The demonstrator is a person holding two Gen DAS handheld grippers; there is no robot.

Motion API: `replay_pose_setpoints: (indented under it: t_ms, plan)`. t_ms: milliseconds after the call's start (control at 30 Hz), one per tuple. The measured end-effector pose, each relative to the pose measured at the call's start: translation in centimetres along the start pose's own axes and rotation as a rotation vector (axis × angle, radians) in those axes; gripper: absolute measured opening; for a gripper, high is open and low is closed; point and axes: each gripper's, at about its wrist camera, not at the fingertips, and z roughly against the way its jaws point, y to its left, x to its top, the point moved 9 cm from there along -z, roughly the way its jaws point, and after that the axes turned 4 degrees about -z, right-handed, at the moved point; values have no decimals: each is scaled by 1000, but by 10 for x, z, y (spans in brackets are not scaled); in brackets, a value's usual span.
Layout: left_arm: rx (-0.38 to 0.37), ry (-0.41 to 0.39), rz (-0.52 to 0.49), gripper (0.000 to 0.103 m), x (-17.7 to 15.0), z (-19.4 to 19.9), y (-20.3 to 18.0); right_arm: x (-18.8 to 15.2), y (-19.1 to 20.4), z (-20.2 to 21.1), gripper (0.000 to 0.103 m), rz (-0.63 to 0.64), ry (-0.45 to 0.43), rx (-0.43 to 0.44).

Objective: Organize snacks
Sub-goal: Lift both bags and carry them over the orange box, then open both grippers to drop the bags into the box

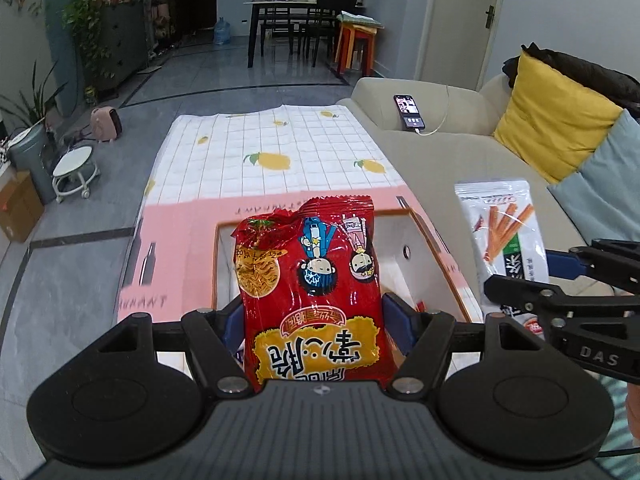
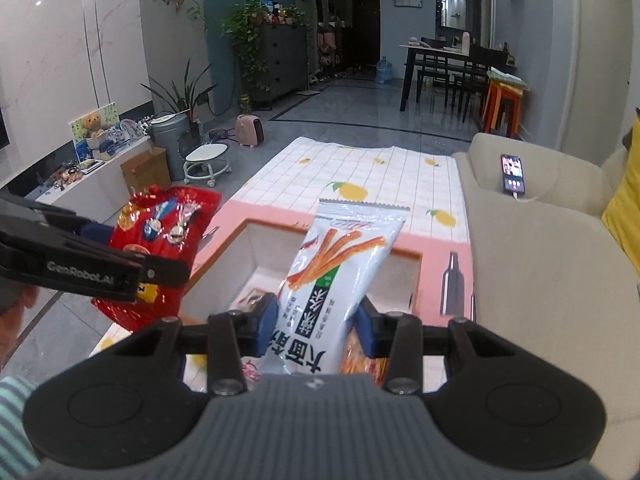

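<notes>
Left gripper (image 1: 316, 322): jaws are clenched on a red instant-noodle snack bag (image 1: 310, 280), which is held above the box.
Right gripper (image 2: 316, 322): jaws are clenched on a white spicy-strip snack pack (image 2: 340, 276), which is held upright over the box.
Box (image 2: 400, 276): pink, white inside, open at the top; it is set on the desk (image 1: 280, 140).
Desk cover: a checked cloth with lemon print is laid on it.
Sofa (image 1: 440, 152): beside the desk; a phone (image 1: 409, 112) is propped on its arm.

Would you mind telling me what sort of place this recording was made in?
Most likely a home's open living and dining room: a beige fabric sofa with a yellow cushion, a dark wooden dining table with chairs, and leafy potted plants on a grey cabinet.
</notes>
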Motion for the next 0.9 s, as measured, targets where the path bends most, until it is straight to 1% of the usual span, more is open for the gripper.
replay_pose_setpoints:
  t_ms: [167,300,333,433,567,767,900]
  plan:
    - [-15,48,-8,79,13,-40,5,16,-10,-47,39,39,40,-25]
    - [-22,115,-11,79,9,-81,11,15,-22,-93,39,69,108,-55]
    - [-28,143,-2,79,7,-95,13,14,-25,-106,39,76,130,-63]
    - [-35,206,9,79,-3,-126,19,7,-34,-141,39,95,197,-85]
    - [-23,283,12,79,-15,-165,27,-7,-42,-181,39,129,281,-107]
    - [-13,367,0,79,-30,-202,29,-29,-46,-226,39,197,388,-130]
    - [0,406,-15,79,-38,-217,29,-40,-42,-244,39,264,431,-152]
